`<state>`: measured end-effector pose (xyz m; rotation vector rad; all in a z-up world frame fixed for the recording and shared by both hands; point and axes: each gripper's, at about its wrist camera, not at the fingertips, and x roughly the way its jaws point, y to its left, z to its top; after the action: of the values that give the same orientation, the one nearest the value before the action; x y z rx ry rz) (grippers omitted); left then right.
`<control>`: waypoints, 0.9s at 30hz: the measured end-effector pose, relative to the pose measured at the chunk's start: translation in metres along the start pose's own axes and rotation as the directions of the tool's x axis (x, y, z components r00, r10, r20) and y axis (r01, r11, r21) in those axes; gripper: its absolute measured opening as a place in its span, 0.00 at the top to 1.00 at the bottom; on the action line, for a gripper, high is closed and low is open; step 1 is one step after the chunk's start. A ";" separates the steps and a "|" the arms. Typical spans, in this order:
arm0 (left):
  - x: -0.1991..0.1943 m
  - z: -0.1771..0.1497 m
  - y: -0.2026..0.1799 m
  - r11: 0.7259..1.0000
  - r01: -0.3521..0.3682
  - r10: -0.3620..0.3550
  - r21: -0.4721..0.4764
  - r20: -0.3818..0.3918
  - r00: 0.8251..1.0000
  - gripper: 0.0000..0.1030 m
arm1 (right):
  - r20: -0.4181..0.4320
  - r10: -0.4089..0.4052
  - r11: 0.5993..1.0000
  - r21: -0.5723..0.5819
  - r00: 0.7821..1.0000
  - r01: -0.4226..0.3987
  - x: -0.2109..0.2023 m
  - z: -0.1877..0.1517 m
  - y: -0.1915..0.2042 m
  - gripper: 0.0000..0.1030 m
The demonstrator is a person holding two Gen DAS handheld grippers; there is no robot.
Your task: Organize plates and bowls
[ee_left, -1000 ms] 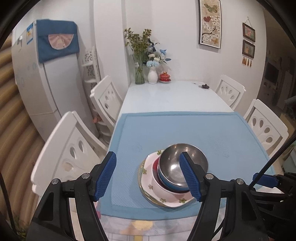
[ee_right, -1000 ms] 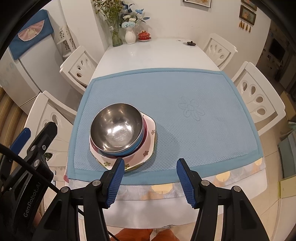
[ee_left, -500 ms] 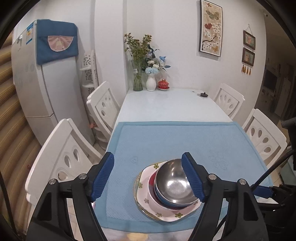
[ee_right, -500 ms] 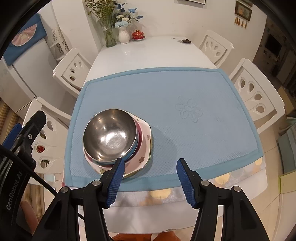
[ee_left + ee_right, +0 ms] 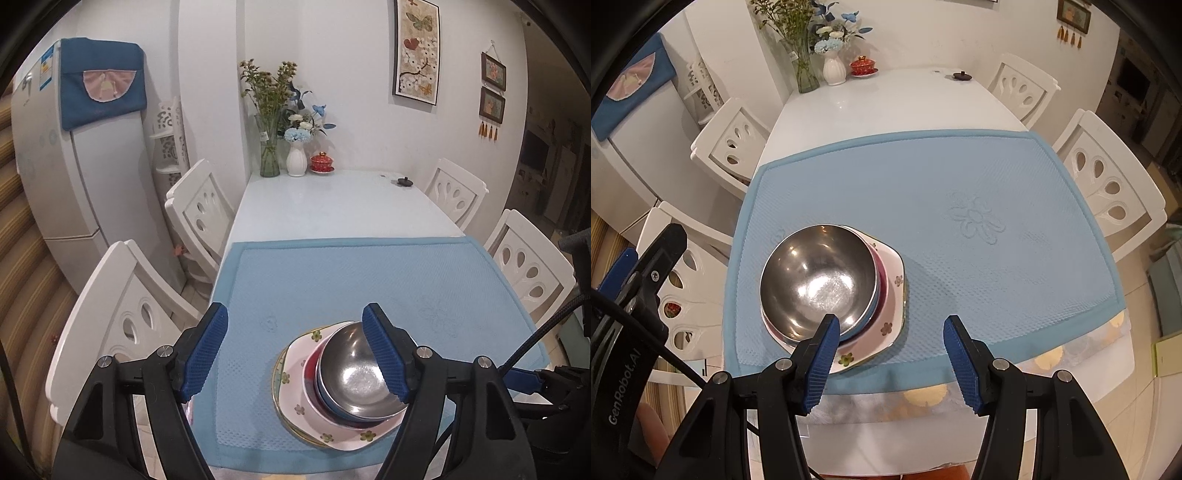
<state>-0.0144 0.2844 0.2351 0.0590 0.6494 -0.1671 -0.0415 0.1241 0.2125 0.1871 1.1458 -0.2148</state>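
Steel bowl [image 5: 820, 280] nested atop stacked bowls, floral plate [image 5: 890, 273] (compact stack) on blue mat [image 5: 997, 221]; left gripper [image 5: 295, 350], right gripper [image 5: 888, 356] both open, empty.

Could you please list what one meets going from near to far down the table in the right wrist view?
Steel bowl stacked on the floral plate → embossed flower on the blue mat → bare white tabletop → white vase by the wall.

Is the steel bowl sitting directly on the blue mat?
No: the steel bowl is nested on other bowls atop a floral plate, which rests on the blue mat.
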 end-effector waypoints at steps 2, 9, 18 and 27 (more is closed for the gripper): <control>0.002 0.001 0.000 1.000 -0.003 0.003 0.000 -0.003 1.000 0.28 | 0.000 0.001 1.000 -0.001 1.000 -0.001 0.001 -0.001 0.001 0.45; 0.005 0.003 -0.004 1.000 0.003 -0.003 -0.004 -0.010 1.000 0.28 | -0.003 -0.006 1.000 -0.007 1.000 0.006 0.001 0.000 -0.001 0.45; 0.001 0.001 -0.022 0.998 -0.042 0.041 -0.046 -0.026 0.999 0.28 | -0.011 0.004 0.997 -0.078 1.000 -0.005 0.000 0.008 -0.011 0.45; 0.003 -0.003 -0.045 0.993 -0.095 0.090 -0.075 -0.066 0.994 0.28 | -0.042 0.025 0.990 -0.136 0.999 -0.031 0.003 0.013 -0.037 0.45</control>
<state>-0.0222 0.2399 0.2307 0.0191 0.7140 -0.0502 -0.0386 0.0847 0.2137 0.0862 1.1924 -0.1074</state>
